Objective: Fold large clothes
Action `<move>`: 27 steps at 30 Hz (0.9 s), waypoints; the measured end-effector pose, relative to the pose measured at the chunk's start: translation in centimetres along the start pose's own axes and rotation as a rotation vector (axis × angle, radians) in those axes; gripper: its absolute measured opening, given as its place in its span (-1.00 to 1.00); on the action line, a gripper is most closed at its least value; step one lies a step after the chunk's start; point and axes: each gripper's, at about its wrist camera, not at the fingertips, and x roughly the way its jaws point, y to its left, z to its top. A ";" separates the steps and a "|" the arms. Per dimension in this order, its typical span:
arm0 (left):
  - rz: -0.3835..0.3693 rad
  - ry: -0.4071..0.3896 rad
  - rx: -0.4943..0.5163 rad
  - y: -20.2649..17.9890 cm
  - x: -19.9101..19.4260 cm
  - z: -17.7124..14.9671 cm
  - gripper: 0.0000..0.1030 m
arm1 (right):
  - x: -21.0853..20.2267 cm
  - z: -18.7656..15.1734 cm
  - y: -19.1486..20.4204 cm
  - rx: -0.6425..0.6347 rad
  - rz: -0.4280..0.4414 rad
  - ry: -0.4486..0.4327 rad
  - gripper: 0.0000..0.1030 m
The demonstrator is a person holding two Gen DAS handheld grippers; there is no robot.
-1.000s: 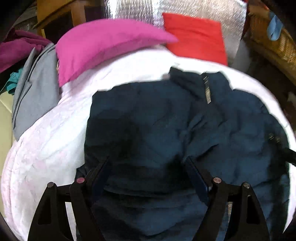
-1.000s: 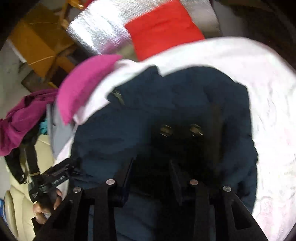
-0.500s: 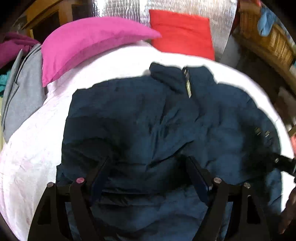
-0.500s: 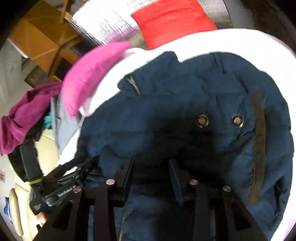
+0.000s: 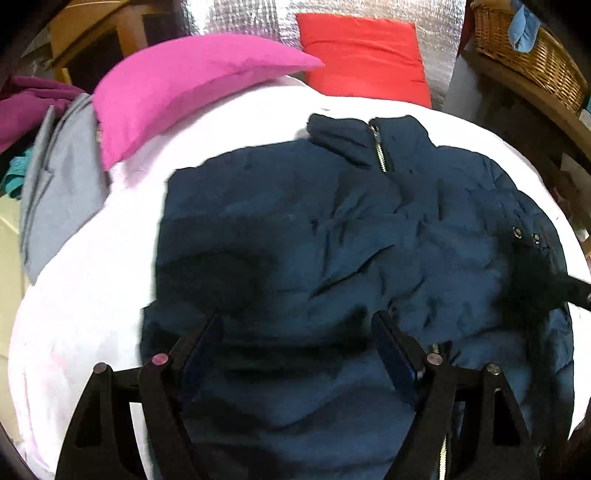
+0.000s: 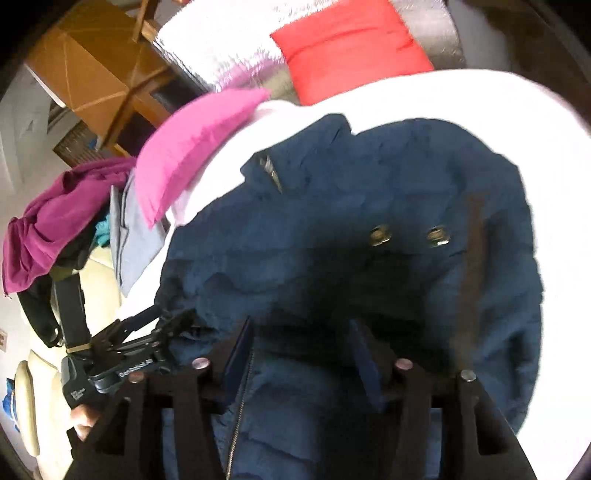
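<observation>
Currently the navy jacket [image 5: 332, 258] lies spread on a white bed cover [image 5: 92, 295], its collar pointing toward the pillows and its zipper [image 5: 380, 155] showing at the neck. The padded fabric is creased across the middle. Two metal snaps [image 6: 406, 236] sit side by side on one panel, next to a dark brown strip [image 6: 472, 258] that runs along that panel. A lower stretch of zipper shows at the near edge of the jacket in both views.

The left gripper [image 5: 295, 332] hangs over the near part of the jacket with its jaws standing wide apart — nothing is clamped between them, and whether the tips touch the fabric cannot be told. The right gripper [image 6: 301, 332] hangs over the snap side of the jacket; its jaws have just been opening, and the pads press on nothing, with only the jacket surface visible below the gap. In the right wrist view the left gripper appears at the jacket's left edge, with part of a hand [image 6: 85, 417] on its handle.

Beyond the jacket, a pink pillow [image 5: 184, 81] and a red pillow [image 5: 362, 55] rest at the head of the bed, against a silver quilted panel [image 5: 240, 18]. A grey garment [image 5: 59, 184] and a purple garment [image 6: 48, 229] lie off the left edge of the bed cover. A wicker basket [image 5: 524, 55] stands at the upper right of the left wrist view.
</observation>
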 end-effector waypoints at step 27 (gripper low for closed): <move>-0.107 0.158 -0.376 13.4 -10.3 -21.4 0.47 | -11.7 -16.8 -10.4 0.307 0.095 -0.012 0.29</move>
